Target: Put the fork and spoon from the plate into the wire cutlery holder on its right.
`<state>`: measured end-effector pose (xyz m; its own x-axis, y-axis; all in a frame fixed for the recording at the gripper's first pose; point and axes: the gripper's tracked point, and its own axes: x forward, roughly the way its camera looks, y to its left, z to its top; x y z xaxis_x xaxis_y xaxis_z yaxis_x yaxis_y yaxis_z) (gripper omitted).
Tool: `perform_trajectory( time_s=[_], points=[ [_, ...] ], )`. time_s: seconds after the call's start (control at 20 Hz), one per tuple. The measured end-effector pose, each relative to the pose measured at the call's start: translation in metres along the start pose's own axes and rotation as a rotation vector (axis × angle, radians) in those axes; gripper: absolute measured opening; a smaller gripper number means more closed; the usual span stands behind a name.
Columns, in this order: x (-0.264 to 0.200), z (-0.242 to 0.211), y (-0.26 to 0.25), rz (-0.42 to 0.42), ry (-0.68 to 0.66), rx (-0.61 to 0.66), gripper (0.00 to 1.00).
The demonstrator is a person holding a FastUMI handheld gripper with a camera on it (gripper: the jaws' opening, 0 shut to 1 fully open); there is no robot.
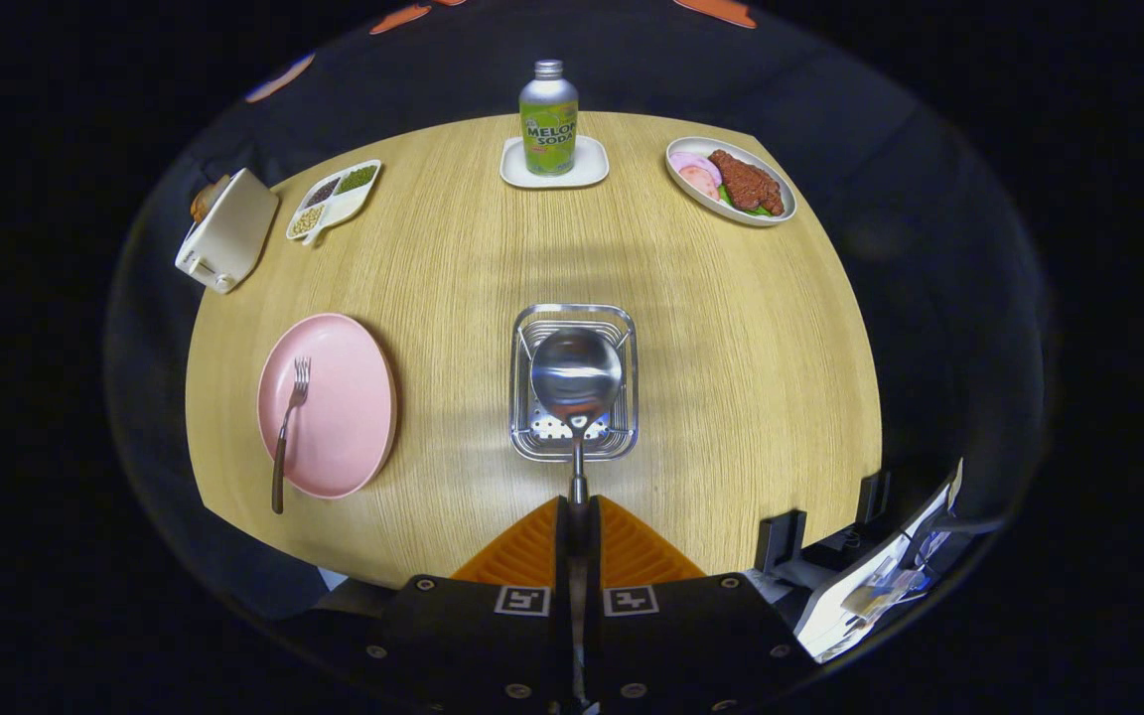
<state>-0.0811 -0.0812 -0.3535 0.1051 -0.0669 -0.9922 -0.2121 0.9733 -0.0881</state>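
wooden table (711, 397), tongs (578, 516) clamp spoon (576, 375), handle hidden

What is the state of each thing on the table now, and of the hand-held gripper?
hand-held gripper: shut on the spoon's handle
spoon: held, bowl over the wire cutlery holder
wire cutlery holder: upright, no cutlery inside yet
fork: lying on the pink plate
pink plate: holds just the fork
bottle: upright, capped

A round, light wooden table (711, 328) is being occupied by a pink round plate (344, 397), a square wire cutlery holder (622, 437), a white toaster (227, 238), a white divided dish of beans (334, 202), a white square coaster (592, 169) and a white oval plate of food (691, 199).
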Motion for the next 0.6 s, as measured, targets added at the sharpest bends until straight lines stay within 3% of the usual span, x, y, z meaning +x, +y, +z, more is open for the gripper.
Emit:
perform_trajectory(
  time_s=[0.35, 0.6],
  points=[
    [0.007, 0.019, -0.003, 0.024, 0.012, 0.004, 0.09],
    [-0.001, 0.047, 0.004, 0.088, -0.099, 0.088, 0.13]
  ],
)
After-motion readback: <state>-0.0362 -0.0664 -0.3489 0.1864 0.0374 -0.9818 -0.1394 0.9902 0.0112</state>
